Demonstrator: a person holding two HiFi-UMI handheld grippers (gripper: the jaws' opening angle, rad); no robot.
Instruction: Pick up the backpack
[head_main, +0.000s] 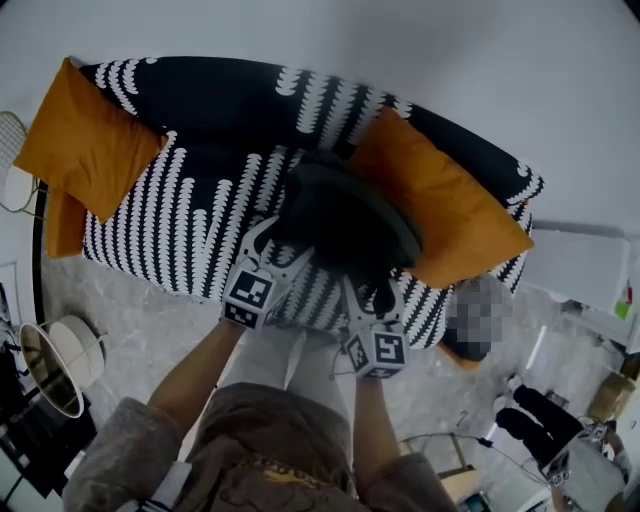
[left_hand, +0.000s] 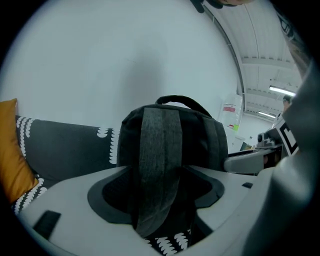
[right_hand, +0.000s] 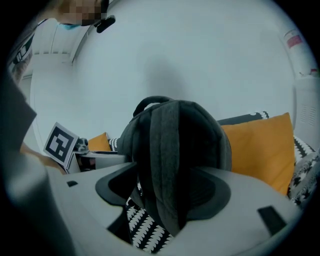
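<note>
A dark grey backpack (head_main: 345, 215) stands on the black-and-white sofa (head_main: 190, 220), its back panel and straps turned toward me. In the left gripper view a grey shoulder strap (left_hand: 157, 165) runs down between the jaws, and my left gripper (left_hand: 157, 202) is shut on it. My right gripper (right_hand: 172, 205) is shut on the other strap (right_hand: 167, 170). In the head view the left gripper (head_main: 278, 252) and right gripper (head_main: 368, 300) meet the backpack's lower front side by side. Whether the backpack rests on the seat or hangs just above it, I cannot tell.
One orange cushion (head_main: 85, 140) leans at the sofa's left end and another (head_main: 440, 200) right beside the backpack. A round side table (head_main: 55, 365) stands on the floor at the left. A white cabinet (head_main: 580, 265) is at the right.
</note>
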